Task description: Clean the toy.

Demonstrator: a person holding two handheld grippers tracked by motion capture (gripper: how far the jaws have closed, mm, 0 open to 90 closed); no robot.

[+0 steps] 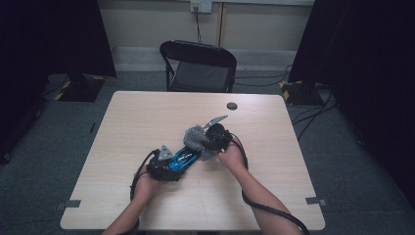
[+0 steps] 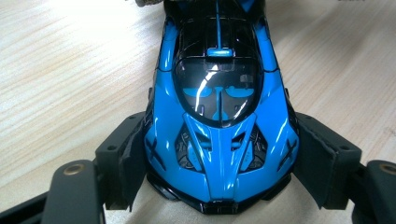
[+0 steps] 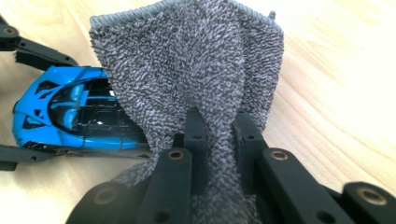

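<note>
While the left tool [image 2: 219,186] clamps the car [image 2: 219,116] by its nose on the desk [image 1: 147,117], keep that grip square and drag the cloth [image 3: 191,70] along the roof with light pressure. Right tool [image 3: 217,135] is clamped on the cloth, just past the car's tail. Car: glossy blue, black canopy; cloth probably grey terry.

This looks like a recording studio or lab room rather than a home. A plain pale wood surface [image 1: 147,112] stands alone on grey carpet [image 1: 342,161], with black curtains [image 1: 49,34] hung at both sides, a black folding chair [image 1: 198,66] behind it, cables [image 1: 313,115] trailing across the floor, hazard-striped stand feet [image 1: 293,90], tape marks [image 1: 68,203] and a wall socket [image 1: 200,6].
</note>
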